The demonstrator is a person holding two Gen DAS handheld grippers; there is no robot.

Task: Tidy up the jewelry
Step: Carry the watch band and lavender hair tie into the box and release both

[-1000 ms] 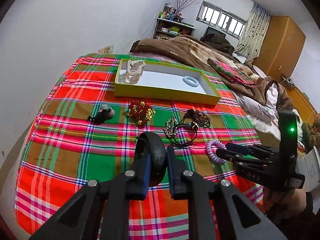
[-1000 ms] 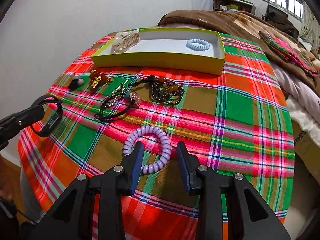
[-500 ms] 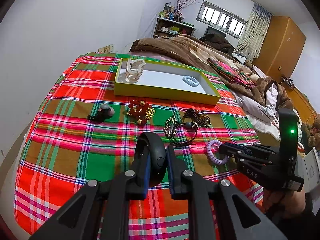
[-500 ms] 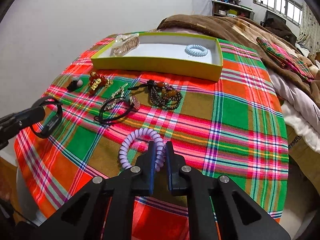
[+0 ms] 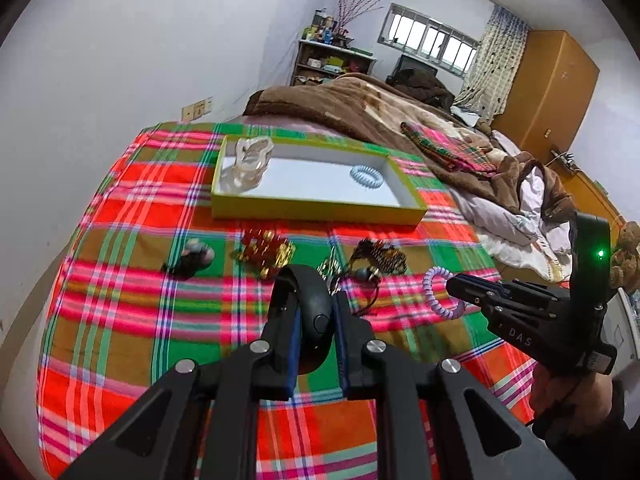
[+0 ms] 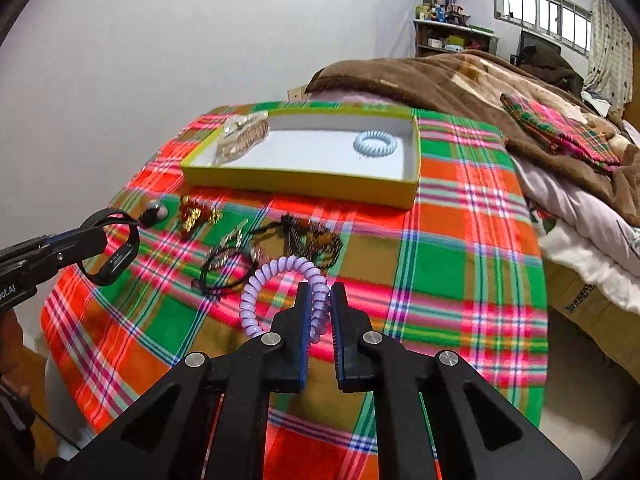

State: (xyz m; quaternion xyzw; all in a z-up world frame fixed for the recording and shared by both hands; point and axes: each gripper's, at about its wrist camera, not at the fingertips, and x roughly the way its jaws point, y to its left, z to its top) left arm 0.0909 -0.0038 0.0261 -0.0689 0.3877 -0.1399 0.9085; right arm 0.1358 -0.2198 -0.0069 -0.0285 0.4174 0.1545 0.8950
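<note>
My right gripper (image 6: 319, 300) is shut on a lilac spiral hair tie (image 6: 280, 280) and holds it just above the plaid cloth; the left wrist view shows the same lilac tie (image 5: 436, 292) at that gripper (image 5: 454, 290). My left gripper (image 5: 314, 312) is shut on a black wristband (image 5: 314, 300), seen in the right wrist view as a black loop (image 6: 116, 256). A yellow-green box (image 6: 304, 184) at the far side holds a pale blue spiral tie (image 6: 374, 142) and a translucent hair claw (image 6: 244, 134).
On the cloth before the box lie a black-and-pink piece (image 6: 154, 214), a red-gold cluster (image 6: 196, 214), a gold clip (image 6: 232, 238), a black cord loop (image 6: 220, 276) and a dark beaded bracelet (image 6: 314, 238). Rumpled bedding (image 6: 520, 92) lies to the right.
My right gripper shut on the lilac hair tie, which lay flat on the cloth, and lifted it slightly. The left gripper kept still with the wristband.
</note>
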